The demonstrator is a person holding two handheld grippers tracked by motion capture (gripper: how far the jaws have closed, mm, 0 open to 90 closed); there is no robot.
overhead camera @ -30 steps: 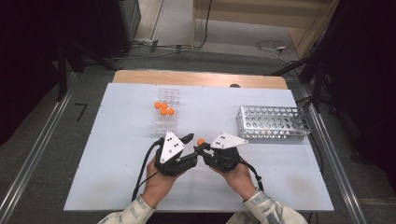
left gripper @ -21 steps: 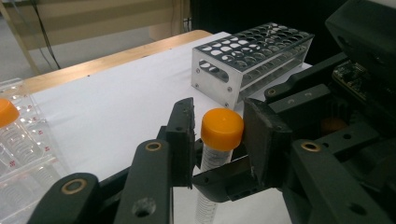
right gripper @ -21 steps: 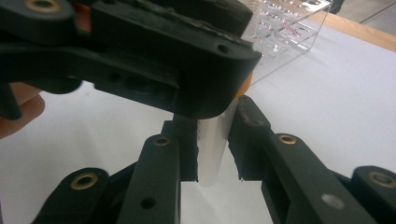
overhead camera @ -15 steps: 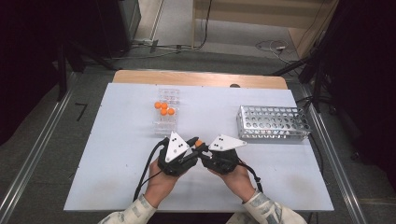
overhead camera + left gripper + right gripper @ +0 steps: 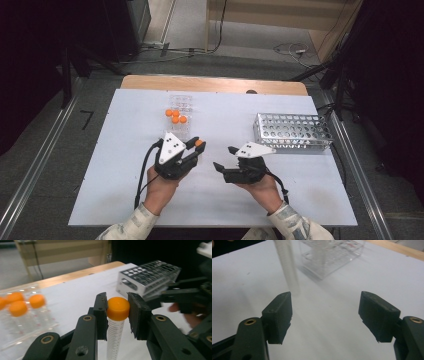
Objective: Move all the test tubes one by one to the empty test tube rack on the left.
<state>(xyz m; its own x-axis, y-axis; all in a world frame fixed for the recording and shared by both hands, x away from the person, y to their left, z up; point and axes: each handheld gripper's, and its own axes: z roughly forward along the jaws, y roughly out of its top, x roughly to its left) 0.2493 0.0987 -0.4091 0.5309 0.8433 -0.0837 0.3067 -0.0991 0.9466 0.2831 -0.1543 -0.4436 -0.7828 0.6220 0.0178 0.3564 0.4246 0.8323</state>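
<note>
- Your white table (image 5: 125, 165) takes up most of the high view, with a wooden strip along its far edge.
- The metal tube rack (image 5: 292, 132) stands on the table's right half, well apart from your hands; in the left gripper view it sits beyond the jaws, to the upper right (image 5: 147, 277).
- The clear plastic rack (image 5: 179, 116) stands near the middle of the table toward the far side, with four orange-capped tubes (image 5: 175, 116) upright in it. In the right gripper view it lies ahead of the jaws (image 5: 332, 255), blurred.
- Your left gripper (image 5: 196, 148) is clamped on the capped tube (image 5: 117, 315): both pads press the sides of its orange cap, and the clear graduated body hangs down between the jaws. From above, the cap shows as an orange dot at the jaw tips (image 5: 199, 143), just in front of the clear rack and above the table.
- Your right gripper (image 5: 223, 159) stands wide apart with nothing between its pads; its jaws have just been opening. In its own view (image 5: 325, 312) there is bare table between the pads, and the tube's pale body (image 5: 287, 267) hangs beyond the left pad, clear of it.
- The two grippers sit near each other but apart, tips facing inward.
</note>
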